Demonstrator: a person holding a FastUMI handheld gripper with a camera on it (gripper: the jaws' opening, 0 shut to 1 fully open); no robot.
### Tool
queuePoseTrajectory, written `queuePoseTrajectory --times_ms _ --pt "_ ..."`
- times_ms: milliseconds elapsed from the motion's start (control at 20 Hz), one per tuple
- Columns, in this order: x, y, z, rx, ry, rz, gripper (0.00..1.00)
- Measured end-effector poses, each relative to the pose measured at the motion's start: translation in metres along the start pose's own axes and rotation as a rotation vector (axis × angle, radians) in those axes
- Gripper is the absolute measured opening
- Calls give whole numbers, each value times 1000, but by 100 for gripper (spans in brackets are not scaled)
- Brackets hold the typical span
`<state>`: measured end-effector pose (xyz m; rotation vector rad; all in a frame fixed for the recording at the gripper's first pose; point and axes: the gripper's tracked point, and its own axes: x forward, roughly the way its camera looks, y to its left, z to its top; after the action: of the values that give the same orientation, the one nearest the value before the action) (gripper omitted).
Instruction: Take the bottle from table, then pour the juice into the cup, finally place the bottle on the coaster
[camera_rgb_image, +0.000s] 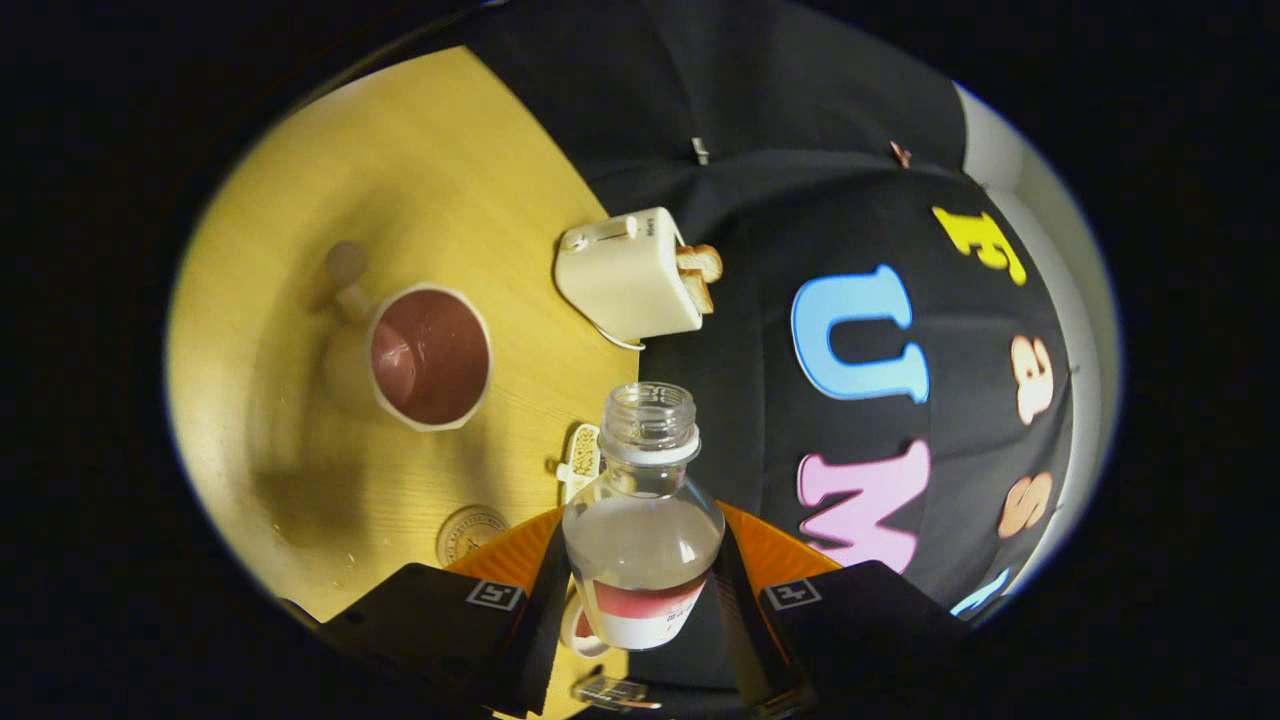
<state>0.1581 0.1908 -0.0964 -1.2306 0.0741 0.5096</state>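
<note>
Jaws clamped on open bottle (643, 540), tilted over yellow wooden table (440, 180), black booth wall behind

Tongs (643, 590) clamp open bottle (645, 520), cup (428, 357) beyond, nr toaster (630, 272).

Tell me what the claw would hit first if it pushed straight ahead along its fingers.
The claw is shut on the bottle, so the bottle's open mouth leads. Ahead of it lies the toaster against the black cloth wall, probably first, though depth is unclear.

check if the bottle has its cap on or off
Off: the bottle, held between the tool's fingers, shows a bare threaded open mouth.
</note>
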Motion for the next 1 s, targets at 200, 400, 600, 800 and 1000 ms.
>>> queuePoseTrajectory --times_ms 200,400,600,800,1000 --pt "-17 -25 -6 337 -12 36 72" --pt "-23 -57 -13 653 -26 65 72" --pt "-17 -66 -27 914 -27 97 72" --pt "-6 -65 -48 1074 -39 69 72" --pt "15 -50 -65 1210 -62 54 72"
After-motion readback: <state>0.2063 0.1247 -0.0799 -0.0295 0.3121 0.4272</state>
